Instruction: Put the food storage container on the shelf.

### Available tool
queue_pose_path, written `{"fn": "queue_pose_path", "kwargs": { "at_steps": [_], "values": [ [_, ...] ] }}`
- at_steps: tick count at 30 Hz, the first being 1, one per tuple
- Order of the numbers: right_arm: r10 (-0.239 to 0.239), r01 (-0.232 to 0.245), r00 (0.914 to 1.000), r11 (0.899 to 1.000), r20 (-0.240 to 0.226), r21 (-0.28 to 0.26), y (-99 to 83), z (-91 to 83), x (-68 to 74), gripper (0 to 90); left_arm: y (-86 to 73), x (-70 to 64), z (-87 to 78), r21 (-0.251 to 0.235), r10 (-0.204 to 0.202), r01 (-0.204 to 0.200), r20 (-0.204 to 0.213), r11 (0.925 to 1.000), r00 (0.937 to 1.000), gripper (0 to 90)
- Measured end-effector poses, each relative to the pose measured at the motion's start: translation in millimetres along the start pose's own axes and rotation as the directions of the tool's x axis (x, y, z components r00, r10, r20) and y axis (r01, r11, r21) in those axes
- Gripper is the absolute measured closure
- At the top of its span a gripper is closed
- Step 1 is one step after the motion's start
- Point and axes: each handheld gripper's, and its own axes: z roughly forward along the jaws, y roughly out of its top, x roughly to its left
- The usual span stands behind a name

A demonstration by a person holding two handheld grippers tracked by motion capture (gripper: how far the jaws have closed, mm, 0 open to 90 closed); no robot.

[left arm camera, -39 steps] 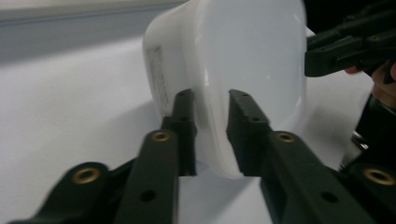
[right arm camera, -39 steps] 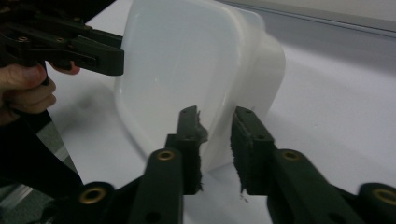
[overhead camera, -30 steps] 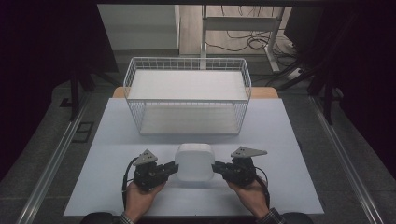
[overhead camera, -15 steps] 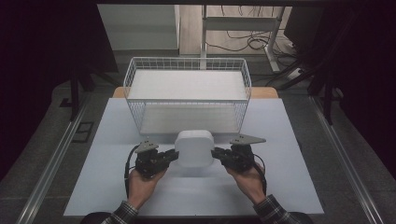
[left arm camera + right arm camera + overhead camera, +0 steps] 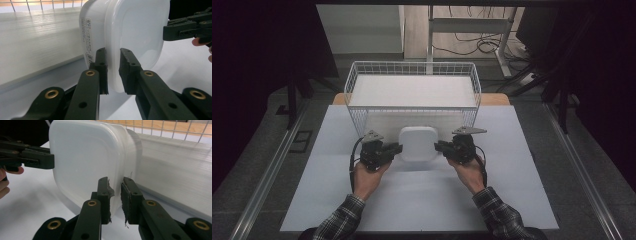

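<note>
Box (image 5: 417, 143), white plastic with rounded corners and a lid, is held between the two hand-held grippers just in front of the basket (image 5: 412, 74), close against its front wire wall and over the bench (image 5: 522, 165). In the high view the lid faces up toward the camera. Whether the box is clear of the bench or touches it cannot be told. A small printed label (image 5: 88, 40) runs down the box's side wall, seen in the left gripper view.

Left hand-held gripper (image 5: 394, 149) is clenched on the box's left edge: in the left gripper view (image 5: 113, 72) its two black jaws pinch the protruding lid rim, one jaw on each face. Right hand-held gripper (image 5: 441, 146) grasps the opposite edge in the same way; in the right gripper view (image 5: 115, 200) its jaws close on the rim, with a scrap of torn pad material hanging from the inner faces. Each gripper view also shows the other gripper's jaws at the far side of the box.

Both hands, left (image 5: 368, 176) and right (image 5: 469, 172), come from the side of the bench away from the basket, in plaid sleeves (image 5: 339, 220).

The basket is white wire, rectangular, lined with a pale ribbed sheet (image 5: 37, 42), and stands at the far end of the bench. Beyond the basket lie a desk frame and loose cables (image 5: 477, 47) on the floor.
</note>
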Motion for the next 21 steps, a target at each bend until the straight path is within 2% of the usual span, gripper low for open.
{"fn": "queue_pose_path", "kwargs": {
  "at_steps": [12,16,19,21],
  "values": [
    [0.011,-0.011,0.9997,1.0,0.022,0.028,0.0,21.3,-11.8,75.9,-0.9,12.4,17.0,0.033,-0.026,0.027,-0.02,0.9991,0.9995,77.1],
    [0.025,-0.025,0.9994,0.999,0.023,0.02,1.7,23.8,-13.4,75.5,0.7,15.6,20.6,0.025,-0.029,0.029,-0.022,0.9993,0.9993,76.9],
    [0.018,-0.018,0.9997,1.0,0.016,0.011,2.9,25.5,-14.7,74.7,1.9,19.3,21.9,0.02,-0.037,0.037,-0.023,0.9991,0.9991,76.5],
    [0.005,-0.005,0.9998,1.0,0.018,0.002,4.2,27.1,-14.4,73.5,2.5,20.6,23.4,0.014,-0.027,0.028,-0.03,0.9995,0.9992,75.0]
  ]
}}
